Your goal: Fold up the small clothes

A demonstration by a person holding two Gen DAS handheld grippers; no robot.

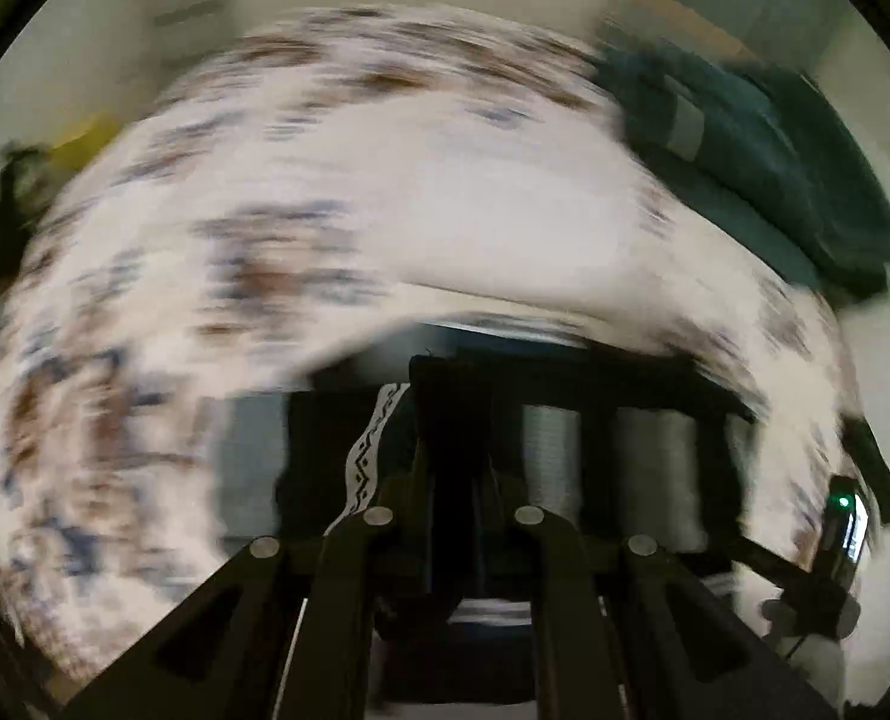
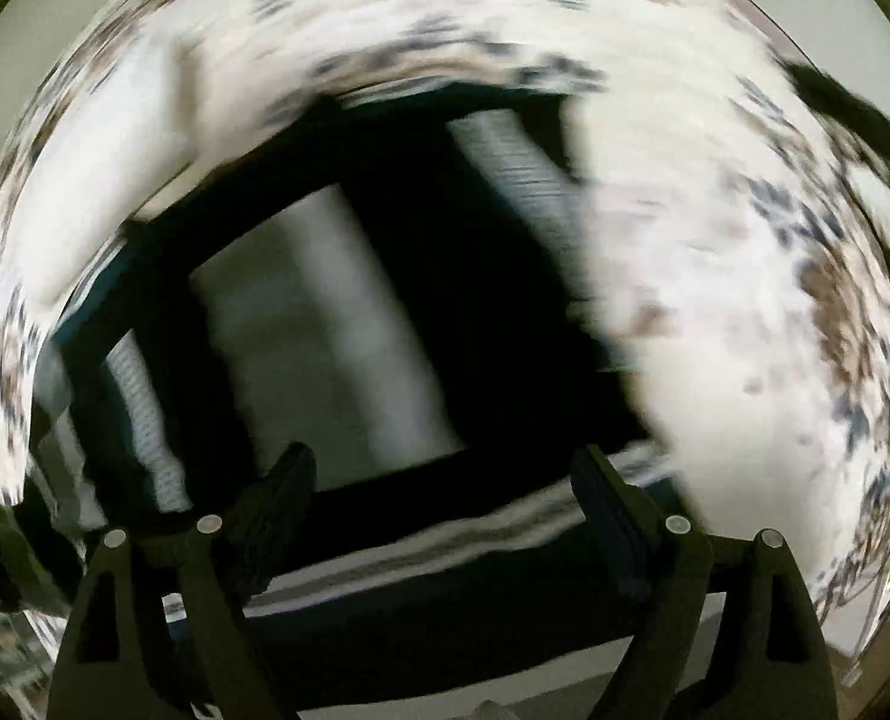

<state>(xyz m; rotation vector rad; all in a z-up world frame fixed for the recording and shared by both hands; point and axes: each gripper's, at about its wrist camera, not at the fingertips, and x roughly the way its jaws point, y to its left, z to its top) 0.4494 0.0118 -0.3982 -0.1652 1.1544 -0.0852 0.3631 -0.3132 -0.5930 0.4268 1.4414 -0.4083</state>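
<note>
Both views are motion-blurred. A black garment with broad grey stripes [image 1: 655, 456] lies on a white floral-print cloth [image 1: 217, 252]. My left gripper [image 1: 445, 420] is shut on the garment's edge, where a white patterned trim [image 1: 368, 456] shows beside the fingers. In the right wrist view the same black and grey garment [image 2: 349, 312] lies ahead on the floral cloth [image 2: 715, 300]. My right gripper [image 2: 445, 486] is open, its two fingers spread wide over the garment's near edge with nothing between them.
A pile of dark teal clothes [image 1: 757, 144] lies at the back right of the cloth. A dark item and something yellow [image 1: 79, 132] sit at the left edge. A device with a green light [image 1: 844, 516] is at the right.
</note>
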